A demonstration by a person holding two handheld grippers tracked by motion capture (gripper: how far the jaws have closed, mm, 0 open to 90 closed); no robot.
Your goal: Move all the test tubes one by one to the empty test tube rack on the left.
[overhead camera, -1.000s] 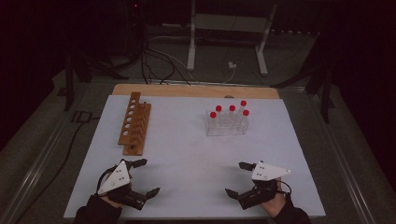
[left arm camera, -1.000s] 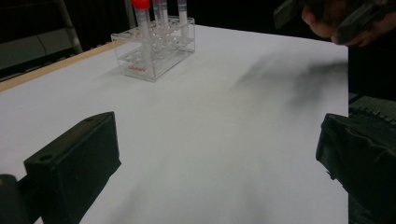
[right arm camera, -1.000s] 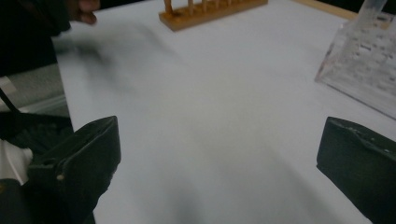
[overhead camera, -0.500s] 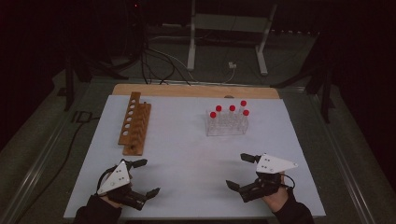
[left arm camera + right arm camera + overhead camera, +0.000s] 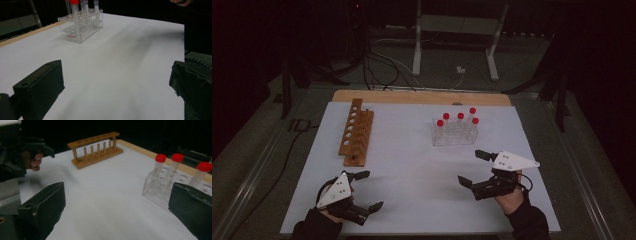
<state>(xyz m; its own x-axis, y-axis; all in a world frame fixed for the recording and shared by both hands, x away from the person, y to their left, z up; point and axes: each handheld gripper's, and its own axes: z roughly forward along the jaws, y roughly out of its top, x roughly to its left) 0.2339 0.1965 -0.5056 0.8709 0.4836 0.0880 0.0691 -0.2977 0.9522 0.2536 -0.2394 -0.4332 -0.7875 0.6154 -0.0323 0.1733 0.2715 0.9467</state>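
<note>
Both grippers low over white table (image 5: pixel 412 165), holding nothing. Left gripper (image 5: pixel 366 190) near front left corner, jaws spread wide. Right gripper (image 5: pixel 474 168) jaws spread wide too, just in front of clear rack (image 5: pixel 454 136) with red-capped tubes (image 5: pixel 440 123). Wooden rack (image 5: pixel 356 131) well apart, far left.

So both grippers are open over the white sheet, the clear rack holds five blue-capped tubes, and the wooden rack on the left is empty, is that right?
Not quite: the caps are red, not blue. The high view shows five red-capped tubes standing in the clear rack. The rest holds: the left gripper and right gripper are both open over the white sheet, and the wooden rack is empty.
</note>
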